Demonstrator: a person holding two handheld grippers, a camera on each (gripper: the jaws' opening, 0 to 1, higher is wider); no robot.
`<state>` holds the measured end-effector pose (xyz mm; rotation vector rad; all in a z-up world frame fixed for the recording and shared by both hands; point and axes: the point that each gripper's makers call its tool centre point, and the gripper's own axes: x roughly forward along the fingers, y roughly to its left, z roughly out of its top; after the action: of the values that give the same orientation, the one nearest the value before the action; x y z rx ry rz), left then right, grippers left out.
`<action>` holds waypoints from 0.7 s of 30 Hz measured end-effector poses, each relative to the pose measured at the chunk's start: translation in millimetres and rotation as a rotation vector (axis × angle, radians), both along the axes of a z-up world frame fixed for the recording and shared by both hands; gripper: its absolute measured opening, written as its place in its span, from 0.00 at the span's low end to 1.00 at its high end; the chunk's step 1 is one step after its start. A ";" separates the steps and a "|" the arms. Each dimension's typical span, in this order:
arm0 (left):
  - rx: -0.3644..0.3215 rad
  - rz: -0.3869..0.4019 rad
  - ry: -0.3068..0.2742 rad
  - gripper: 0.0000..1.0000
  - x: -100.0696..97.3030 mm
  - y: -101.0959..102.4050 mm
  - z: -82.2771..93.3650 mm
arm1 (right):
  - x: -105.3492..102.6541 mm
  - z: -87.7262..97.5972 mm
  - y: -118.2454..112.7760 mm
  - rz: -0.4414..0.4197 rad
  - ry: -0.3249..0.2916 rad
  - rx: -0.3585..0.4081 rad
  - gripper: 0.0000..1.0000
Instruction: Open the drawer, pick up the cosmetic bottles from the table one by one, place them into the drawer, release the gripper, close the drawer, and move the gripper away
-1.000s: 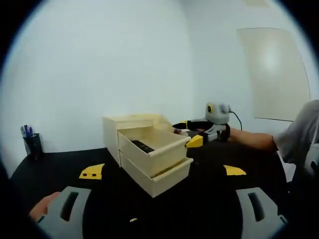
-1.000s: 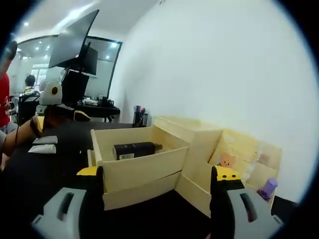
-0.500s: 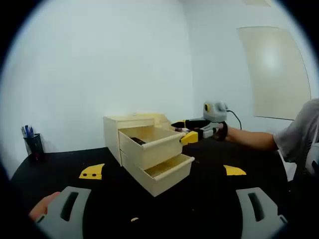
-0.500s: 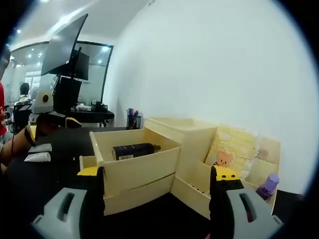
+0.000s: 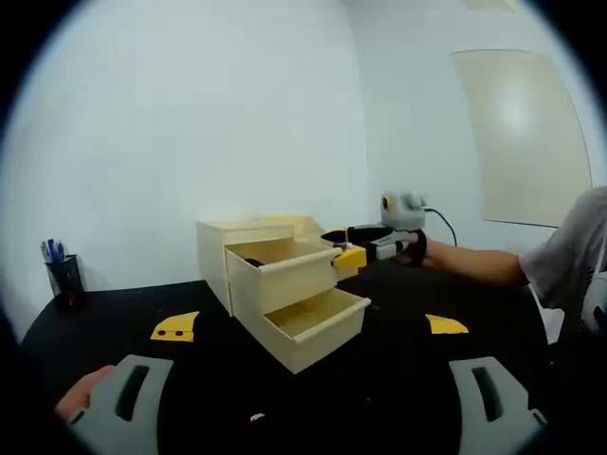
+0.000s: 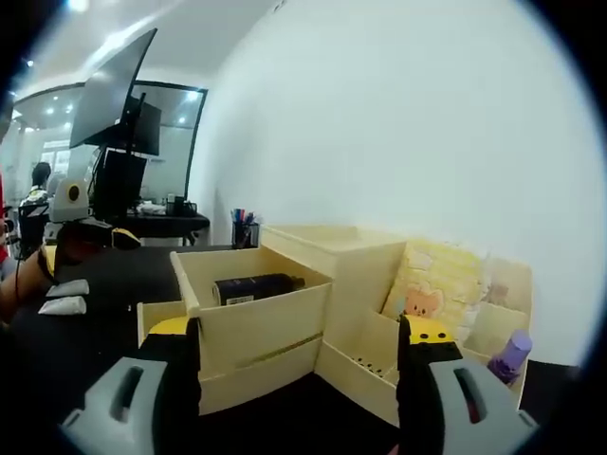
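Note:
A pale wooden drawer unit [image 5: 248, 235] stands on the black table [image 5: 408, 374]. Its upper drawer [image 5: 296, 273] is partly out and its lower drawer [image 5: 319, 330] is out further. My right gripper [image 5: 349, 255] touches the upper drawer's front corner. In the right gripper view a dark cosmetic bottle [image 6: 254, 286] lies inside that upper drawer [image 6: 258, 330], whose front stands between the wide-open jaws of my right gripper [image 6: 299, 332]. My left gripper [image 5: 308, 384] hangs open and empty above the table in front of the unit, and it appears held by a hand as the left gripper [image 6: 87, 220].
A pen cup [image 5: 63, 275] stands at the far left. Yellow markers [image 5: 176, 327] [image 5: 446, 325] lie on the table. Two white tubes [image 6: 68, 295] rest on the table. A purple bottle [image 6: 512, 354] sits in an open organiser behind the unit. A person's arm [image 5: 484, 265] reaches in.
The upper drawer has slid back into the unit, with the right gripper following it. The left gripper has held still.

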<state>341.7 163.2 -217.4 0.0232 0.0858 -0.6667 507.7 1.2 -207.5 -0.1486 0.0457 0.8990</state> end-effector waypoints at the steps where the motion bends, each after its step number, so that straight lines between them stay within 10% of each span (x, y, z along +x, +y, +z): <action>1: 0.001 -0.001 0.000 0.87 0.5 0.7 0.1 | 2.0 -0.4 -0.7 -0.005 0.001 0.001 0.81; 21: 0.016 -0.001 0.013 0.86 -1.4 -2.9 -5.6 | 21.4 -0.8 2.5 -0.031 0.009 -0.007 0.80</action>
<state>340.3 160.3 -223.0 0.0346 0.1035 -0.6677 529.2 3.7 -208.3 -0.1498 0.0597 0.8686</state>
